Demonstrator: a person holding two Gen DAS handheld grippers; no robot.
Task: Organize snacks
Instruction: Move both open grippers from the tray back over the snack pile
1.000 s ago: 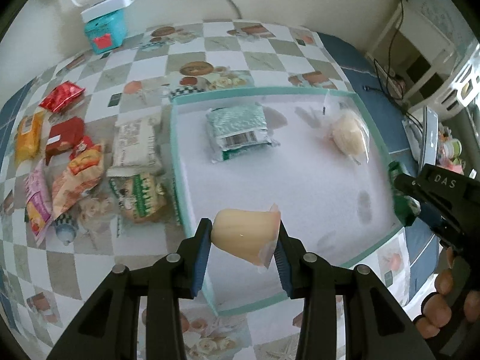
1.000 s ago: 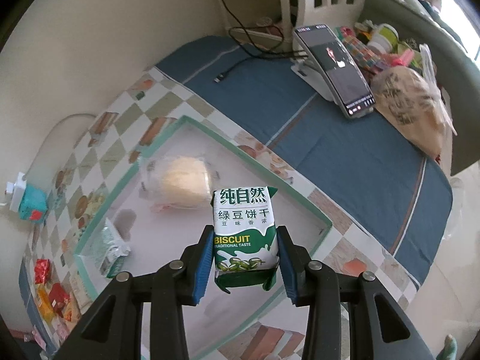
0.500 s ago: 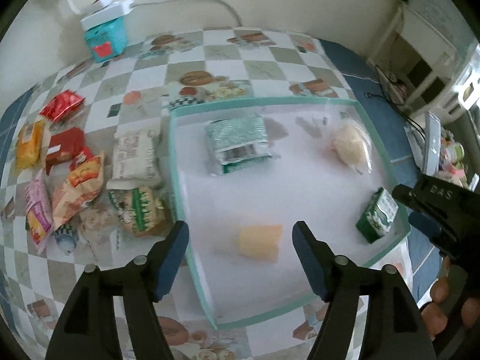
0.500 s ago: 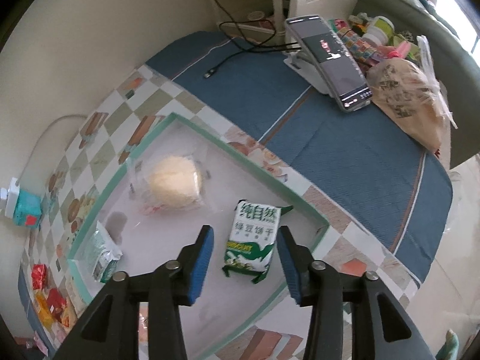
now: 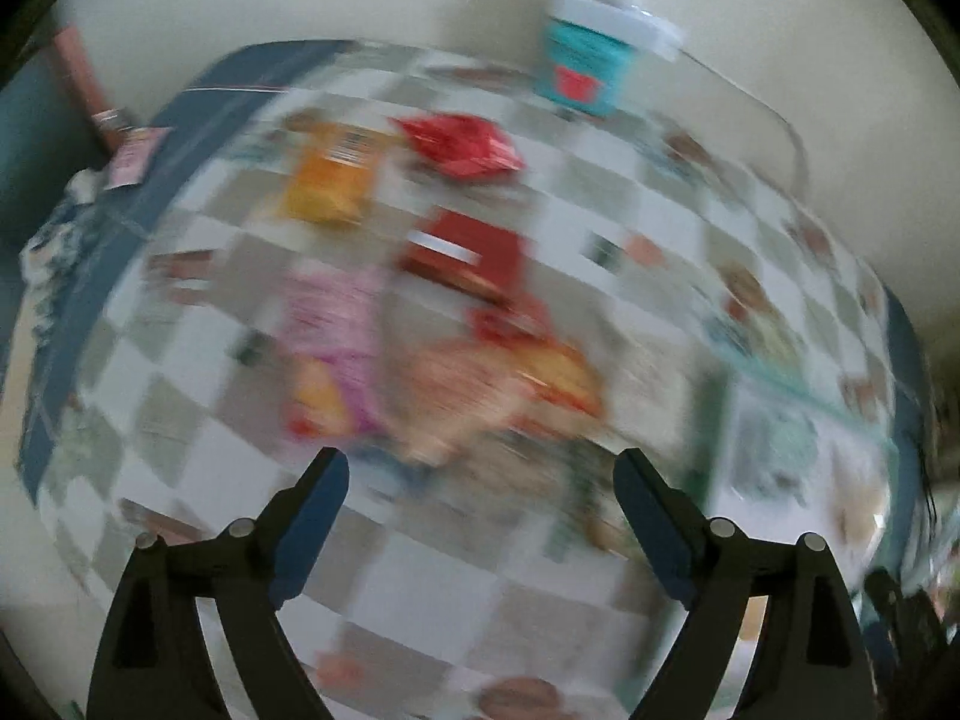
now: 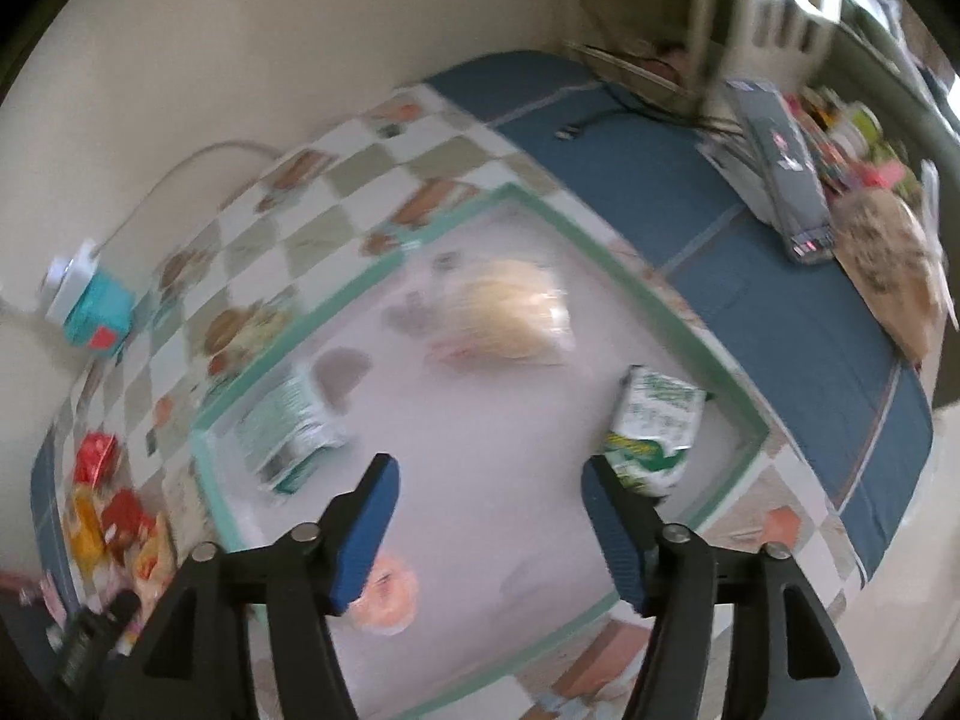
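Observation:
My left gripper (image 5: 480, 474) is open and empty above a blurred pile of loose snack packs: an orange one (image 5: 327, 177), a red one (image 5: 462, 144), a dark red box (image 5: 474, 255) and a pink one (image 5: 336, 324). My right gripper (image 6: 486, 477) is open and empty above the teal-rimmed white tray (image 6: 207, 468). In the tray lie a green biscuit pack (image 6: 657, 429) by my right finger, a bun in clear wrap (image 6: 510, 315), a green-white pack (image 6: 285, 420) and a yellow jelly cup (image 6: 384, 597) by my left finger.
A teal box with a white plug (image 5: 585, 69) stands by the wall on the checked tablecloth (image 5: 672, 204). The tray's corner (image 5: 798, 384) shows at the right of the left view. A phone on a stand (image 6: 786, 180) and a bagged bread (image 6: 888, 264) sit on the blue cloth.
The left gripper has swung left from the tray to over the snack pile, with strong blur. The right gripper has opened wider and drawn back from the released biscuit pack.

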